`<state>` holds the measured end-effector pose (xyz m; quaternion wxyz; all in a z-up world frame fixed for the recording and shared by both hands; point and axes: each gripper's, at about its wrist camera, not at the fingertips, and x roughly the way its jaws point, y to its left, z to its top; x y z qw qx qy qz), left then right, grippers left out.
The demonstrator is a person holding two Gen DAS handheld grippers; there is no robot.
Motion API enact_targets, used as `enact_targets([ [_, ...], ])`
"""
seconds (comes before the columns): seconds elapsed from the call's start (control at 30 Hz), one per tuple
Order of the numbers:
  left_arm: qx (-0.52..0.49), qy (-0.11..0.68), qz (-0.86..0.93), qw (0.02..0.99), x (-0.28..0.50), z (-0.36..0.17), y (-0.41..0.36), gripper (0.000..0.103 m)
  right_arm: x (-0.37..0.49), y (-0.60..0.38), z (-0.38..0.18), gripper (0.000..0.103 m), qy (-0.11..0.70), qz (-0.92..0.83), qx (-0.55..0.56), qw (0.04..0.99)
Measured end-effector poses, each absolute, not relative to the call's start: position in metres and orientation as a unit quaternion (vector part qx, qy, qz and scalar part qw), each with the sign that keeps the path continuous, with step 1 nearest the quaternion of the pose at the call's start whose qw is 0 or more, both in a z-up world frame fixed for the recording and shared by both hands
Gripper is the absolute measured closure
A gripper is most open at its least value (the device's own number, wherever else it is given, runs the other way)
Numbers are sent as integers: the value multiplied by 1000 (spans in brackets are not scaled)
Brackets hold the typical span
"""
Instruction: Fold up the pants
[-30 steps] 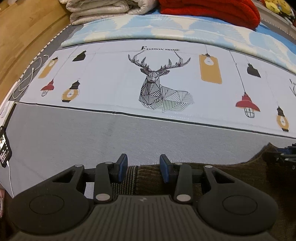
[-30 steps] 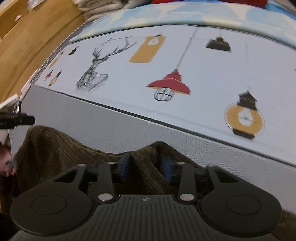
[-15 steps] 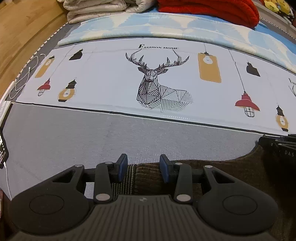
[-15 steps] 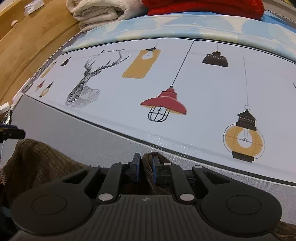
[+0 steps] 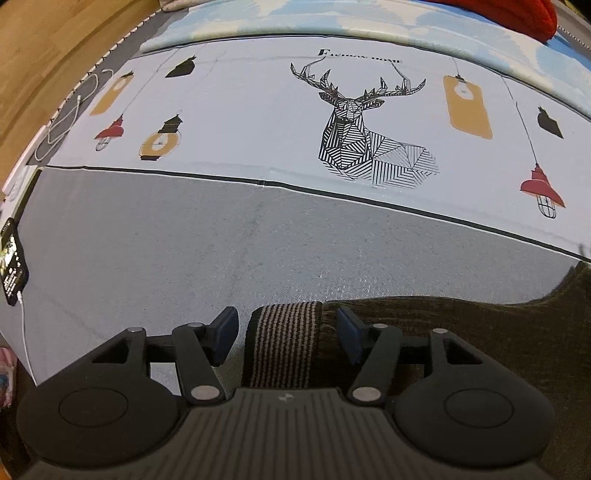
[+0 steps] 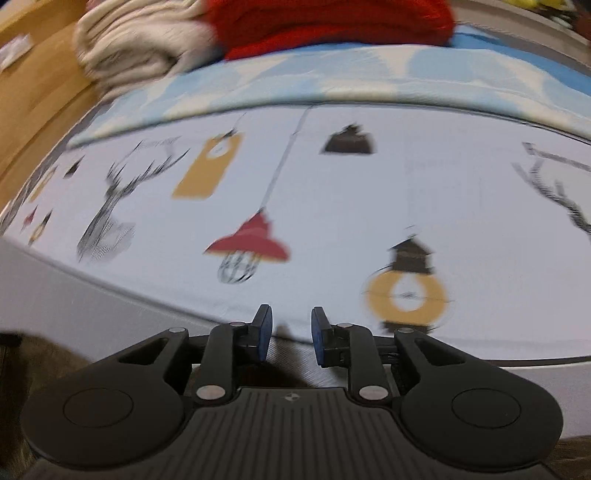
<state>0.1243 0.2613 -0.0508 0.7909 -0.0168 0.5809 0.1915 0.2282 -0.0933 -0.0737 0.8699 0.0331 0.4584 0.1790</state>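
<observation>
The dark brown corduroy pants lie on the grey band of the bed sheet, with their striped waistband between the fingers of my left gripper. That gripper is open, its blue pads clear of the waistband on both sides. In the blurred right wrist view my right gripper is open and empty, lifted above the sheet. A bit of the brown pants shows at its lower left.
The sheet is printed with a deer and lamps. A phone on a white cable lies at the left edge. Folded beige and red blankets sit at the far end. A wooden wall is on the left.
My left gripper opened wide and let go of the waistband. My right gripper released the pants fold, opened and moved up and forward over the sheet.
</observation>
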Motion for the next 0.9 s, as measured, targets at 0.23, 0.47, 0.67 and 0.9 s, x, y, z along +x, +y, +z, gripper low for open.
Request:
enact_targets([
  [0.23, 13, 551, 251, 796, 132, -38, 253, 39, 225, -135, -46, 78, 417, 151, 49, 895],
  [0.47, -19, 523, 247, 816, 139, -22, 240, 39, 219, -188, -23, 78, 378, 102, 79, 917],
  [0.67, -25, 507, 226, 832, 145, -10, 224, 39, 204, -267, 4, 78, 321, 32, 102, 941],
  [0.9, -69, 472, 188, 859, 150, 20, 201, 38, 178, -423, 2, 78, 314, -113, 215, 918],
])
